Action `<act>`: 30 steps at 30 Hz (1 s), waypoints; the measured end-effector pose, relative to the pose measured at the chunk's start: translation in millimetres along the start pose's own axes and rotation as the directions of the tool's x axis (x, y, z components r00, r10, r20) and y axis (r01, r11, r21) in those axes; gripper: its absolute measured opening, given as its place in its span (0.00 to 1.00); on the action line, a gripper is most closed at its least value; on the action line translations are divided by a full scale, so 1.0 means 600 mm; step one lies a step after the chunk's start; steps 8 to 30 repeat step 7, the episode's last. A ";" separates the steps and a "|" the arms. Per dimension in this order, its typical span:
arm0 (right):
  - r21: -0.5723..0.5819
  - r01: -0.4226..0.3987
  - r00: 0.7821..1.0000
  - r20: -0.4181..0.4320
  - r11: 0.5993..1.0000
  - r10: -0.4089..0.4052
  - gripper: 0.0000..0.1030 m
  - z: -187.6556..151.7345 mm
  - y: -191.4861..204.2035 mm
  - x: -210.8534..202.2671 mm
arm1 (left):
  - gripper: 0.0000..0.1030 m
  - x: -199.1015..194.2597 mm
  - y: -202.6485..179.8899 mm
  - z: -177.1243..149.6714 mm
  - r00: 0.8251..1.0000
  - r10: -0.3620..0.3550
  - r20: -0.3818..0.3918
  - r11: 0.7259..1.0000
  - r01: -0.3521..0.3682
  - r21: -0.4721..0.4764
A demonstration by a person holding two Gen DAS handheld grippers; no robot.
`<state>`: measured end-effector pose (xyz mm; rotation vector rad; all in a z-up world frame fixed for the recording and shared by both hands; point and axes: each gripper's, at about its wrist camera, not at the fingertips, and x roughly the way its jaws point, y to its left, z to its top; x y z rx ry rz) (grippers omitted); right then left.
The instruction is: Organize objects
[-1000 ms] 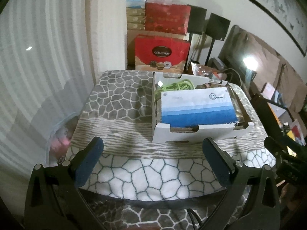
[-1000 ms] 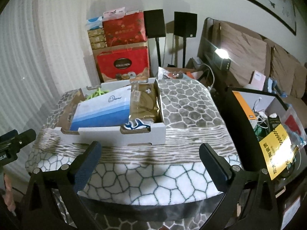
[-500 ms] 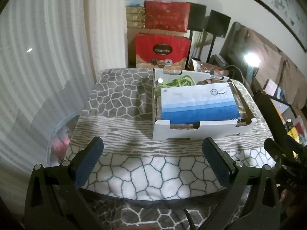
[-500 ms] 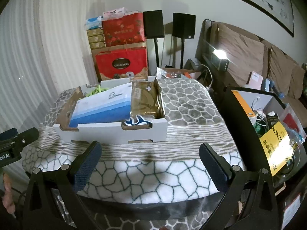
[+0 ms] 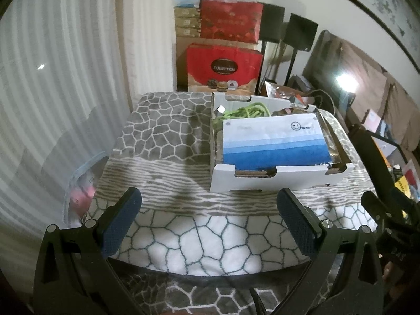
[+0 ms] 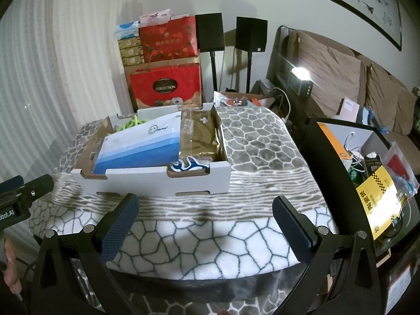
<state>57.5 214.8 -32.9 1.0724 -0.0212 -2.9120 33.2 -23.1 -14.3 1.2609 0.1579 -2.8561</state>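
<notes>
Both grippers, left (image 5: 208, 210) and right (image 6: 204, 215), are hovering spread and empty before the packed box (image 6: 157, 181) on the blanket (image 6: 210, 241), where a careless reach is risking snagging the cord (image 5: 242, 111)

A home living room: brown sofa (image 6: 338, 78), framed painting (image 6: 341, 2), stand speakers (image 6: 210, 31), stacked gift boxes (image 6: 165, 60).

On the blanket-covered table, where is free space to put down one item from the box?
Bare blanket lies left of the white cardboard box, up to the curtain side. More lies right of the box, toward the black stand. The near strip before both open hand-held grippers is also free. The box itself is crowded.
</notes>
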 end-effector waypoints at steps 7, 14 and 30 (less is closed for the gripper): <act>-0.001 0.002 1.000 0.000 1.000 -0.002 0.99 0.000 0.001 0.000 | 1.00 0.001 -0.002 0.001 1.000 0.001 0.005 1.000 -0.001 0.003; -0.001 0.002 1.000 0.000 1.000 -0.002 0.99 0.000 0.001 0.000 | 1.00 0.001 -0.002 0.001 1.000 0.001 0.005 1.000 -0.001 0.003; -0.001 0.002 1.000 0.000 1.000 -0.002 0.99 0.000 0.001 0.000 | 1.00 0.001 -0.002 0.001 1.000 0.001 0.005 1.000 -0.001 0.003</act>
